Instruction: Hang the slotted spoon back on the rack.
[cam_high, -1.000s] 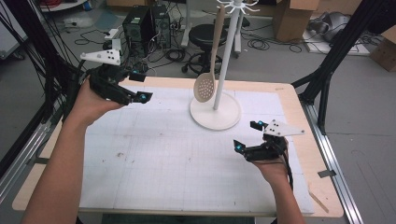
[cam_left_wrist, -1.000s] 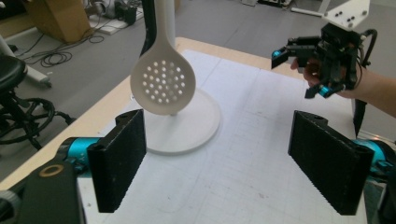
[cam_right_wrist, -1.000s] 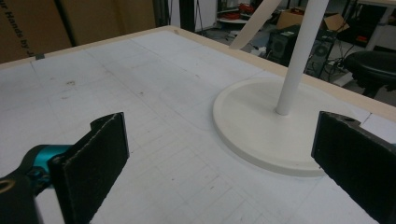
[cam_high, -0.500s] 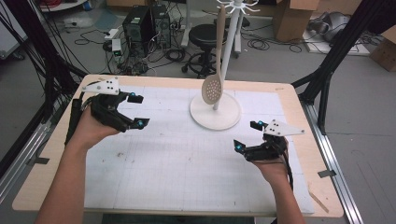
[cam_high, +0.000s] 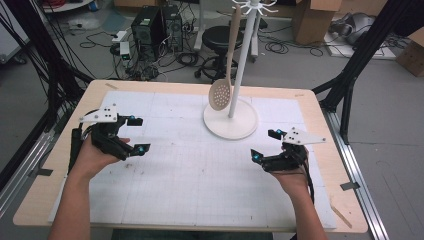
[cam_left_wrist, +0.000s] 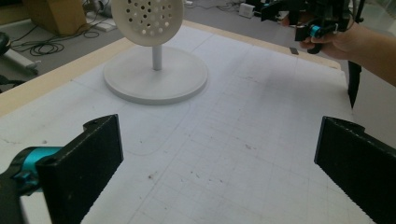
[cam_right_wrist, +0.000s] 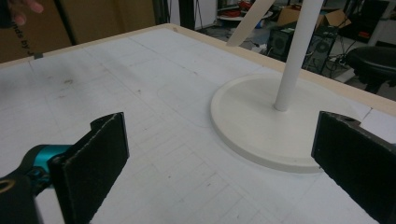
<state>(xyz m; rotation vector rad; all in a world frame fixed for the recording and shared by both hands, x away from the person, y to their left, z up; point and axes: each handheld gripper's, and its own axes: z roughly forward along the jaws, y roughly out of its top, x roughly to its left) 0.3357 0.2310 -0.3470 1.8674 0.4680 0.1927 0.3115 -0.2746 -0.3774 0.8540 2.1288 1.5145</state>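
Note:
A white stand with a round base and a thin pole rises at the back middle of the table. From a hook at its top hangs a beige slotted spoon, its perforated bowl low beside the pole. My left gripper is open over the left part of the mat, nothing between its jaws. On the right, my right gripper is open too, just right of the stand's base. The left gripper view shows the stand's base ahead and the right gripper at top right.
A white gridded mat covers most of the wooden table. Beyond the far edge stand computer towers, a black stool and loose cables on the floor. Black frame legs flank the table.
My left gripper has moved from the back left corner toward the person and slightly right, low over the mat. The hanging spoon has swung a little. The right gripper stayed put.

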